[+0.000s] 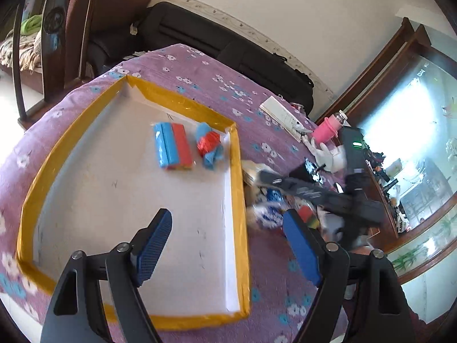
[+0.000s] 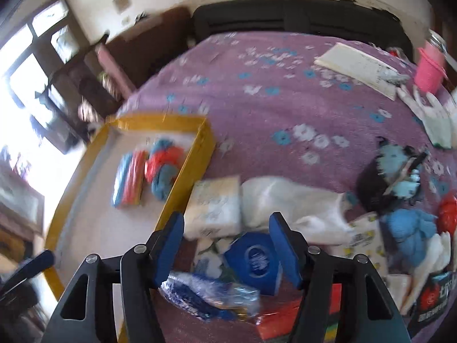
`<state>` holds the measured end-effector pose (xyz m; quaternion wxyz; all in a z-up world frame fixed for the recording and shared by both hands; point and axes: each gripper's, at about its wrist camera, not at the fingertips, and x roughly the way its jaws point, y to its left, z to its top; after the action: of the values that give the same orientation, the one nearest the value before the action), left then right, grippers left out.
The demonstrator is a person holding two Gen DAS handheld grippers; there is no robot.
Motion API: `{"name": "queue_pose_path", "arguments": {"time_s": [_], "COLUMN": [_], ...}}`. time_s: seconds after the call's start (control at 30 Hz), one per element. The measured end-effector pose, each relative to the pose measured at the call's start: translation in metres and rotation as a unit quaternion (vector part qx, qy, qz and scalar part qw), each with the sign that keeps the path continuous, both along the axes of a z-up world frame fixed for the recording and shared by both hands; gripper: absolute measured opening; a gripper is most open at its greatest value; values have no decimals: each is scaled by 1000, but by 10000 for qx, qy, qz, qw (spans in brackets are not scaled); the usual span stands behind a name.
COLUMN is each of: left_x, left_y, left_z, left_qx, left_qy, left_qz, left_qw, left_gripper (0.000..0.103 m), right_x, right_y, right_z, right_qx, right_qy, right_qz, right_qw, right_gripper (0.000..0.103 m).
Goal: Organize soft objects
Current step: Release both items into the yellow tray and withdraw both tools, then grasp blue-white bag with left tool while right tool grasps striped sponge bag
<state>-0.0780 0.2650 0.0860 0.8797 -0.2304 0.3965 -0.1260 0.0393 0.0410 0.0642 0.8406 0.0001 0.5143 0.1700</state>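
The left hand-held gripper (image 1: 228,223) was held with jaws apart and empty above the yellow-rimmed tray (image 1: 238,171); farther ahead in it lay a blue-and-red packet (image 1: 172,145) and a yarn bundle (image 1: 208,145). The right hand-held gripper (image 2: 227,225) was spread, unclamped, over a blue packet (image 2: 254,260), white soft packs (image 2: 214,205) just beyond.

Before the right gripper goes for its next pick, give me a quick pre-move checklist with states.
1. Right gripper empty: ok, nothing between the pads.
2. Jaws wide enough for the blue packet: cannot tell, it lies just below them, blurred.
3. Left gripper clear of the pile: ok, open and empty, straddling the right wall of the yellow-edged tray.
4. Free room in the tray: ok, only the blue-and-red block pack and the blue-and-red yarn bundle are inside, at the far end.
5. Neighbours: not ok, a clear-wrapped blue item and a white tissue pack crowd the target.
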Motion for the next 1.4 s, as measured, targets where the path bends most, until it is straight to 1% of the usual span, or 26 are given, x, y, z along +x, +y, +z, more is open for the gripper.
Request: {"name": "queue_pose_path", "arguments": {"time_s": [0.03, 0.07, 0.1, 0.13, 0.2, 0.27, 0.33, 0.37, 0.4, 0.47, 0.53, 0.57, 0.63, 0.77, 0.83, 0.9, 0.97, 1.1, 1.13, 1.17, 1.2, 1.23, 1.27, 1.3, 1.4], "left_x": [-4, -7, -11, -15, -19, -24, -27, -30, -32, -37, -40, -42, -45, -49, -45, -37, -24, -10, -10, -10, -12, -12, -13, -14, -20], "left_y": [-3, -6, -10, -13, -18, -25, -35, -40, -50, -66, -86, -96, -118, -157, -174, -183, -190, -205, -208, -207, -204, -201, -196, -189, -177], "left_z": [1, 2, 2, 2, 2, 1, 2, 3, 3, 1, -4, -8, -16, -34, -43, -49, -58, -74, -76, -78, -77, -76, -74, -71, -61], "left_qx": [100, 187, 272, 325, 325, 333, 348, 379, 454, 627, 840, 919, 1115, 1658, 1883, 2033, 2240, 2497, 2502, 2425, 2331, 2279, 2143, 1939, 1721], "left_qy": [-22, -46, -74, -93, -112, -116, -154, -175, -208, -251, -235, -220, -197, -146, -67, -5, 153, 397, 388, 384, 333, 299, 303, 295, 172], "left_qz": [35, 62, 81, 76, 7, -68, -184, -251, -365, -583, -828, -953, -1259, -1731, -1881, -1914, -1828, -1794, -1797, -1787, -1718, -1677, -1660, -1612, -1439], "left_qw": [9999, 9998, 9996, 9994, 9994, 9994, 9991, 9988, 9981, 9960, 9927, 9910, 9856, 9707, 9639, 9602, 9572, 9507, 9506, 9528, 9566, 9587, 9621, 9672, 9744], "left_gripper": [79, 79, 79, 79, 79, 79, 79, 79, 79, 79, 79, 79, 79, 80, 80, 80, 86, 87, 87, 84, 78, 63, 63, 63, 63], "right_x": [-2, -10, -20, -26, -48, -65, -87, -95, -102, -114, -124, -128, -135, -143, -146, -147, -150, -154, -155, -156, -157, -157, -157, -157, -149], "right_y": [7, 14, 18, 19, 14, 7, -5, -11, -23, -53, -80, -94, -123, -160, -171, -181, -185, -188, -189, -189, -189, -188, -186, -185, -179], "right_z": [-6, -13, -12, -13, -8, -8, -14, -16, -15, -7, 2, 7, 13, 13, 11, 9, 5, 3, 2, 2, 2, 2, 3, 2, 1], "right_qx": [-163, -482, -757, -832, -783, -795, -813, -733, -557, -17, 305, 401, 534, 811, 832, 927, 1059, 1230, 1256, 1278, 1290, 1289, 1285, 1275, 1259], "right_qy": [69, 47, -179, -187, -108, -15, 286, 388, 463, 483, 342, 236, 46, 85, 113, 156, 200, 218, 215, 207, 198, 191, 184, 184, 194], "right_qz": [85, 193, 314, 406, 613, 746, 882, 907, 890, 698, 378, 193, -184, -629, -765, -871, -952, -1072, -1079, -1079, -1080, -1076, -1064, -1054, -1038], "right_qw": [9998, 9986, 9965, 9955, 9950, 9940, 9924, 9924, 9934, 9964, 9982, 9987, 9984, 9947, 9935, 9917, 9896, 9864, 9860, 9857, 9855, 9856, 9858, 9861, 9864], "right_gripper": [58, 58, 52, 46, 37, 36, 36, 36, 37, 42, 63, 65, 67, 67, 67, 67, 67, 67, 67, 68, 68, 68, 69, 70, 71]}}
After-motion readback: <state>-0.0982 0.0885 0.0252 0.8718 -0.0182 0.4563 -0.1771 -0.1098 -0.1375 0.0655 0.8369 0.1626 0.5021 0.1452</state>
